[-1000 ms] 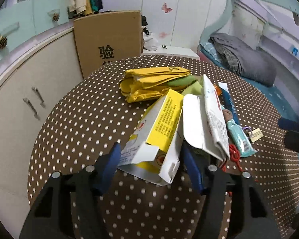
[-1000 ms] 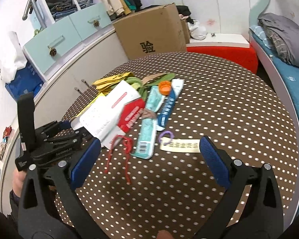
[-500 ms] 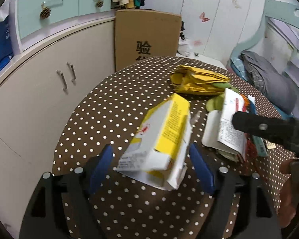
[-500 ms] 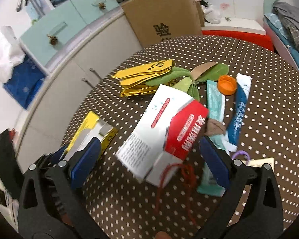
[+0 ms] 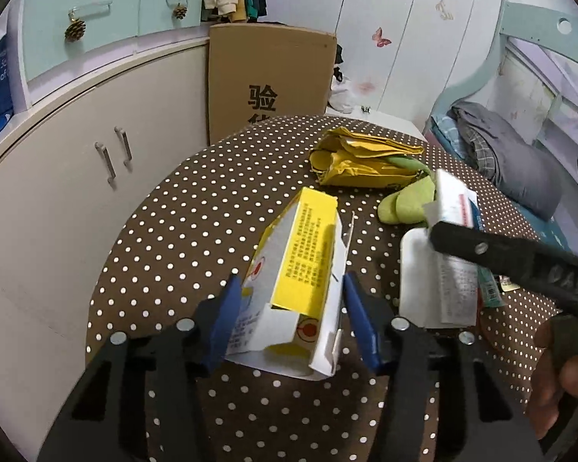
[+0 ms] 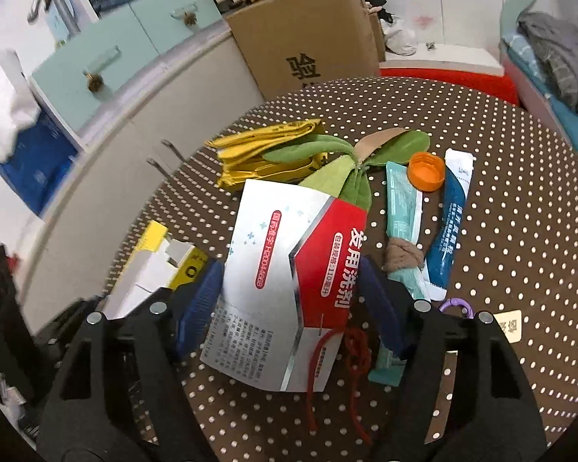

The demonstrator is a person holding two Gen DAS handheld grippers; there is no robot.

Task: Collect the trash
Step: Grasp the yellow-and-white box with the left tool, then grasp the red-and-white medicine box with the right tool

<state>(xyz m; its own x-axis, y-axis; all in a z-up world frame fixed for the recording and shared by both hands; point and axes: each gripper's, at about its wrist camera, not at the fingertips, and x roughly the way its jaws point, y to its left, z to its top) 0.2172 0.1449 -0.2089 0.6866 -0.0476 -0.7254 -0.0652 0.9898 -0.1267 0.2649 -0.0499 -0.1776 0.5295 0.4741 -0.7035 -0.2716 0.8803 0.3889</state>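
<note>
My left gripper (image 5: 289, 308) pinches a crumpled yellow-and-white carton (image 5: 300, 269), its end flaps torn open, low over the polka-dot table (image 5: 196, 208). Its yellow panel carries fine print too small for me to read. My right gripper (image 6: 291, 300) clamps a flattened white-and-red box (image 6: 289, 281) printed 发用洗剂. Beyond sits a cardboard box (image 5: 269, 77) marked 验.

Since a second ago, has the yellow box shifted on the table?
Yes. The yellow box slid left, away from the red-and-white box, which it touched before; now bare table shows between them.
</note>
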